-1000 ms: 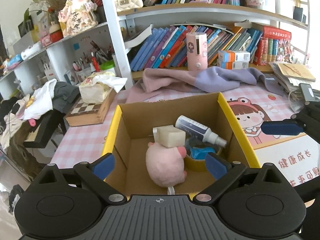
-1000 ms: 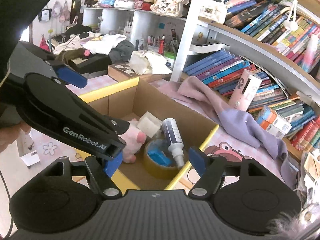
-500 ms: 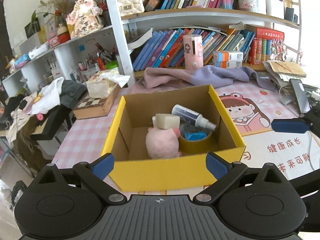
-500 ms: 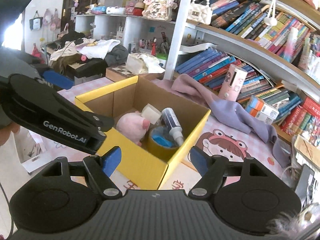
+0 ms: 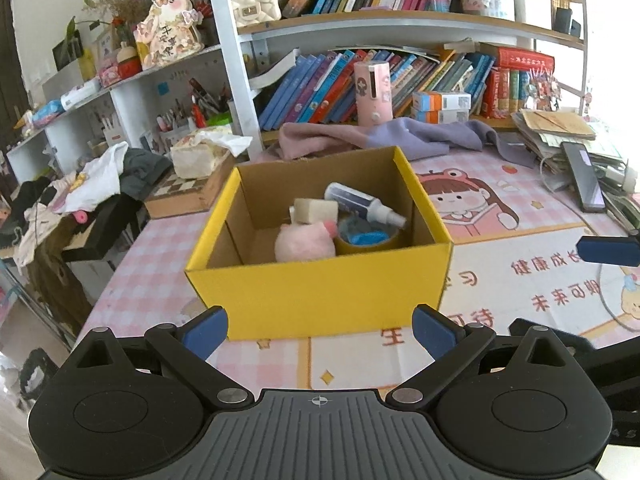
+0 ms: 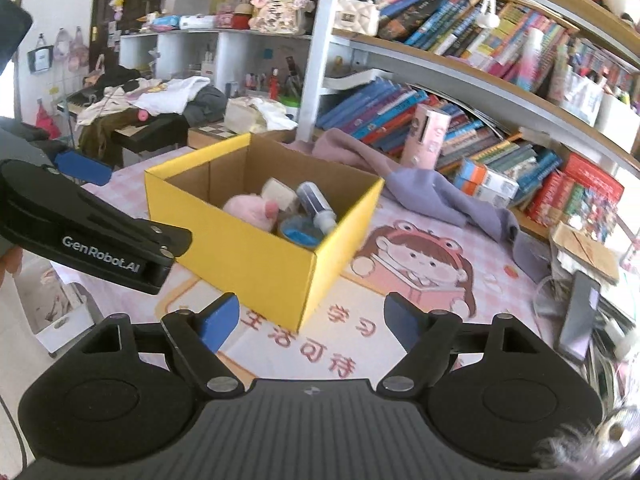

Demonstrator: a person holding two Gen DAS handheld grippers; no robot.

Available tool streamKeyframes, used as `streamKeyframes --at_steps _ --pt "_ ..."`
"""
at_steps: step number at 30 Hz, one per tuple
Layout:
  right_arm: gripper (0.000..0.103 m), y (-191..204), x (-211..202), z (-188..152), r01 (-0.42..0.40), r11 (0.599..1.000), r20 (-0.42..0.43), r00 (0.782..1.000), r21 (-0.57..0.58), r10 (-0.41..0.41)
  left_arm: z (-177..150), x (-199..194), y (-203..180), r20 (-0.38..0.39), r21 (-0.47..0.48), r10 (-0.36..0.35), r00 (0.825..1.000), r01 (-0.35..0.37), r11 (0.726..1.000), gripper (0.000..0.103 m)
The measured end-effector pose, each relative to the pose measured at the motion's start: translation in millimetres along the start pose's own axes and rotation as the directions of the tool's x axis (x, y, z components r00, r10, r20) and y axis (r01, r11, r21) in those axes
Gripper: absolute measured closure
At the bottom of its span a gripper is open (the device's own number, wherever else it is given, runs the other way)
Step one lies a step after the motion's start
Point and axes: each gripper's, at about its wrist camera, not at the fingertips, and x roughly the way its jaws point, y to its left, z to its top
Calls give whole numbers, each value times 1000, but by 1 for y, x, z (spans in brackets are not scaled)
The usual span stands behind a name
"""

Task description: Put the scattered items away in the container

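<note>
The yellow cardboard box [image 5: 320,292] sits on the pink mat just ahead of the left gripper [image 5: 319,330], whose jaws are spread and empty; inside lie a fuzzy pink plush [image 5: 304,242], a smooth bottle [image 5: 362,204] and a tape roll [image 5: 366,240]; the right gripper [image 6: 314,322], empty, has just been widening

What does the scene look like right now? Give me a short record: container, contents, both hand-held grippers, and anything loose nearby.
container: yellow cardboard box, open top, on the pink mat
contents: pink plush toy, pale sponge block, spray bottle, tape roll
left hand-held gripper: open, empty, short of the box
right hand-held gripper: open, empty, jaws just been opening
nearby: purple cloth behind the box, phone on papers
</note>
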Motion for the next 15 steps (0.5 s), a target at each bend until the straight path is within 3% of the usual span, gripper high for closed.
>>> streamKeyframes --at_steps 15 --pt "22 -37 -28 -51 164 968 -69 986 191 -153 -37 -6 -29 -36 -55 -28 999 26 998 3"
